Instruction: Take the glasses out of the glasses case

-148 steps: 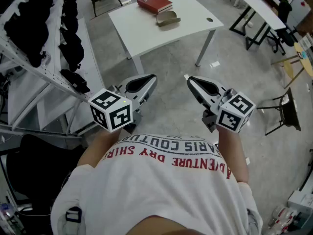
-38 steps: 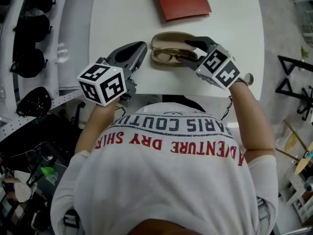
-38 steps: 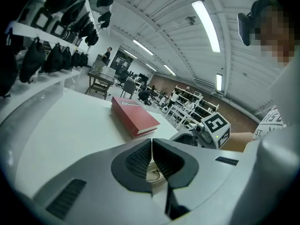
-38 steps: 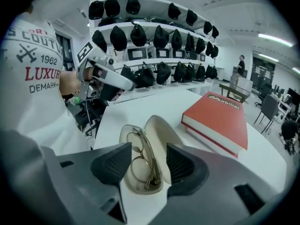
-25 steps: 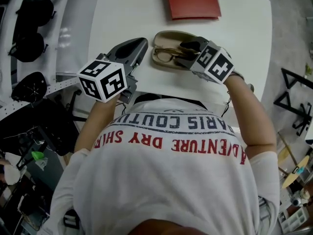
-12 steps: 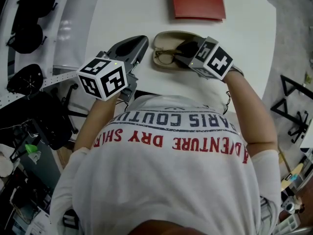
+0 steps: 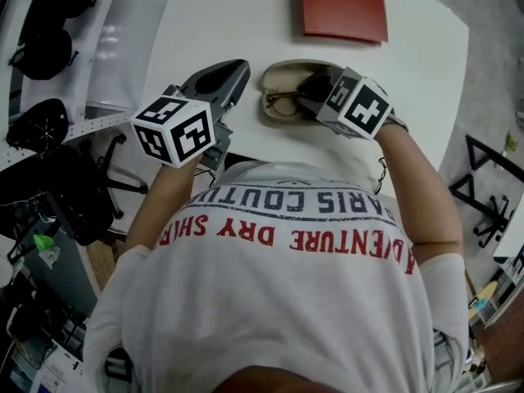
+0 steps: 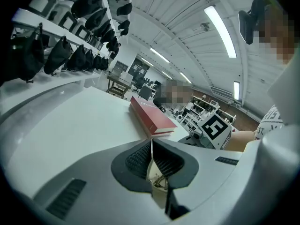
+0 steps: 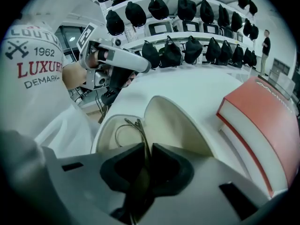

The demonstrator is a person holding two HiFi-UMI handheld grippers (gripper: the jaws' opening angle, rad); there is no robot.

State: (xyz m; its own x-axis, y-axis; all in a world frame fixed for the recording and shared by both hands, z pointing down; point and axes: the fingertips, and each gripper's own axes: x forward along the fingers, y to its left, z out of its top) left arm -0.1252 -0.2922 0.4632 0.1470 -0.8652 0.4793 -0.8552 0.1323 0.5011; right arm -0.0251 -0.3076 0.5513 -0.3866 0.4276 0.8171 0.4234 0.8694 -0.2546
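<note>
With the right gripper (image 9: 146, 149) closing its jaws on the thin frame of the glasses (image 7: 282, 101), which lie in the open glasses case (image 7: 278, 70) at the head view's upper centre, lift gently upward; the left gripper (image 7: 233, 76), jaws together and empty, could steady the case.

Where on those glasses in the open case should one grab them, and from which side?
Probably the thin frame, from above: the glasses lie folded flat in the case, lid back. The right hand-held gripper does so, jaws closing around the frame.
</note>
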